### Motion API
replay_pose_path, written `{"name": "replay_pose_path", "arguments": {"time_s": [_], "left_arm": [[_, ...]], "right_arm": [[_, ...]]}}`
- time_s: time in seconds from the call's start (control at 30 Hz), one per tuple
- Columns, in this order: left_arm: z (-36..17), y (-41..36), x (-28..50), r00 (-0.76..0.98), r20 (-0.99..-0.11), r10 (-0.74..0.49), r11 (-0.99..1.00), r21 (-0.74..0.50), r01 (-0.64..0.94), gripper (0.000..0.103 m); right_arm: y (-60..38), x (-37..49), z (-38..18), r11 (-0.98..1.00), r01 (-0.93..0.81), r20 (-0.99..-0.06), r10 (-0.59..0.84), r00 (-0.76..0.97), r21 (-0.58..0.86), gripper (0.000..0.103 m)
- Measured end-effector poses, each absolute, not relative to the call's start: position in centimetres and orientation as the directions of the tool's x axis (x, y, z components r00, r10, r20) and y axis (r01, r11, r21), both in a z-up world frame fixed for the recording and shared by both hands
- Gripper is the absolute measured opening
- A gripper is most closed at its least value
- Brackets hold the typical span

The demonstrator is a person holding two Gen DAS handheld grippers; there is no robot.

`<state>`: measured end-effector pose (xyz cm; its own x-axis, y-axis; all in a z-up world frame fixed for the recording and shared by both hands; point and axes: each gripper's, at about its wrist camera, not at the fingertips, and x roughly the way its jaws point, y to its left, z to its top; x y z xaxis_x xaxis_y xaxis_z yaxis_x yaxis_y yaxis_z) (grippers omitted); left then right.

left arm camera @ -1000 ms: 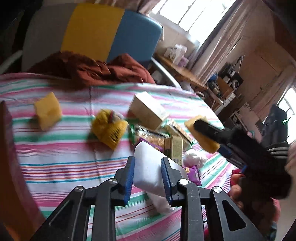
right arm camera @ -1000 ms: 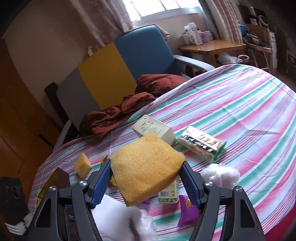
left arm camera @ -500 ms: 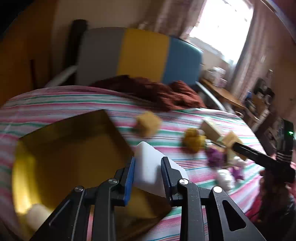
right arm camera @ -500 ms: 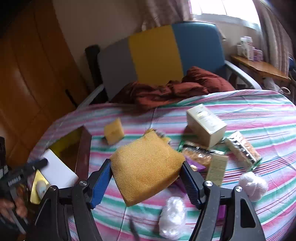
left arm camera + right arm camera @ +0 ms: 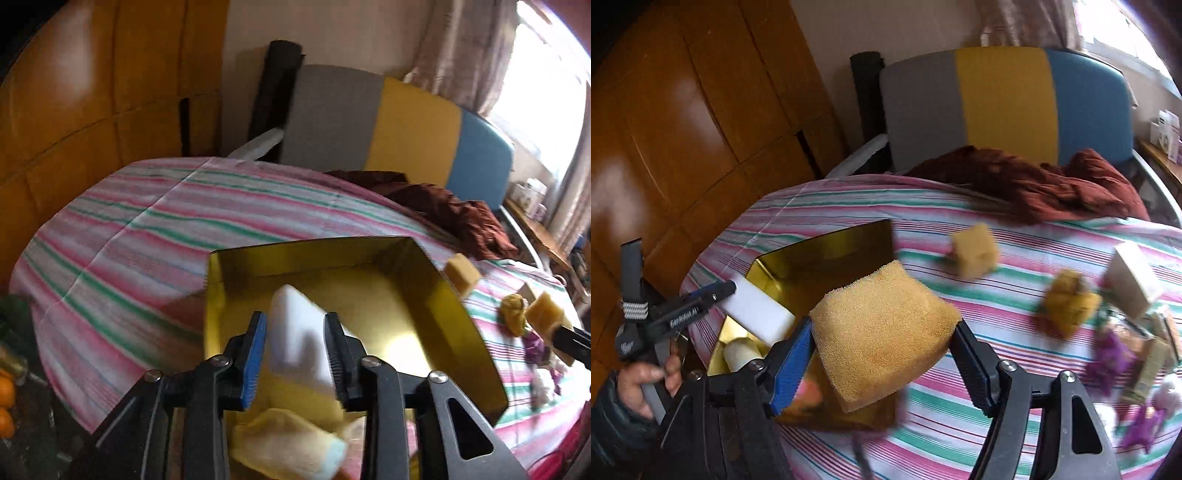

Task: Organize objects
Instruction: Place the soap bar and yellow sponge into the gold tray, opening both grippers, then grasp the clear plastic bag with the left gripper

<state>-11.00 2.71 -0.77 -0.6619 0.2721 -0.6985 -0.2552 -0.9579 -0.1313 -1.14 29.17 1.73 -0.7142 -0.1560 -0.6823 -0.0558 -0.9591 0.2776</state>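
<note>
A: Start at nine o'clock in the right wrist view. What is the left gripper (image 5: 729, 290) doing?

B: It hangs over the gold box (image 5: 458, 310) with the white foam block (image 5: 295, 332) between its jaws. They have just been opening, and a gap shows beside the blue pad, so the block looks loose or only lightly touched and I judge it about to drop. A pale roll (image 5: 291, 446) already lies inside, at six o'clock in the left wrist view.

A: How will that block handle?

B: Light and springy, I'd guess, and smooth-faced, so it could slip. Broad flat sides are the place to pinch.

A: And at the centre?

B: The right gripper (image 5: 882, 354) pinches the yellow sponge (image 5: 882, 332) across its width, jaws widely spread and just eased a little wider, pads meeting both edges. It sits over the box's near corner. Soft, porous, nearly weightless; it squashes, so grip mid-body, not a corner.

A: Toward three o'clock?

B: A small sponge cube (image 5: 975, 254), a yellow bundle (image 5: 1067, 306) and a cardboard carton (image 5: 1134, 284) wait on the striped surface (image 5: 960, 210), blurred.
</note>
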Motion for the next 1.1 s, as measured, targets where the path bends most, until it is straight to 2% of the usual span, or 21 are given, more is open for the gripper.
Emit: {"name": "replay_pose_path", "arguments": {"time_s": [0.07, 0.1, 0.27, 0.43, 0.67, 1.1], "left_arm": [[-1.1, 1.6, -10.7, -0.675, -0.698, 0.239, -0.968, -0.121, -0.219, 0.075], [-1.0, 1.3, -10.4, -0.683, -0.694, 0.229, -0.971, -0.117, -0.207, 0.079], [-0.9, -0.3, -8.8, -0.707, -0.676, 0.209, -0.976, -0.102, -0.190, 0.080], [-0.8, -0.7, -6.9, -0.719, -0.660, 0.219, -0.974, -0.107, -0.198, 0.081], [-0.9, 0.4, -5.4, -0.707, -0.666, 0.238, -0.969, -0.110, -0.222, 0.081], [-0.6, 4.7, -3.4, -0.686, -0.671, 0.280, -0.942, -0.053, -0.332, 0.081]], "right_arm": [[27.5, -2.6, 1.3, -0.959, -0.037, -0.685, -0.174, -0.708, 0.281, 0.085], [26.7, -3.2, 1.0, -0.958, -0.029, -0.690, -0.183, -0.700, 0.285, 0.086], [22.9, -4.3, -0.4, -0.970, 0.002, -0.726, -0.184, -0.663, 0.244, 0.086], [20.7, -3.4, -1.1, -0.995, 0.003, -0.747, -0.076, -0.660, 0.099, 0.086], [19.8, -1.6, -0.8, -1.000, -0.011, -0.729, 0.014, -0.685, -0.009, 0.086], [23.8, 0.6, -1.3, -0.991, -0.136, -0.729, 0.103, -0.677, -0.014, 0.086]]}}
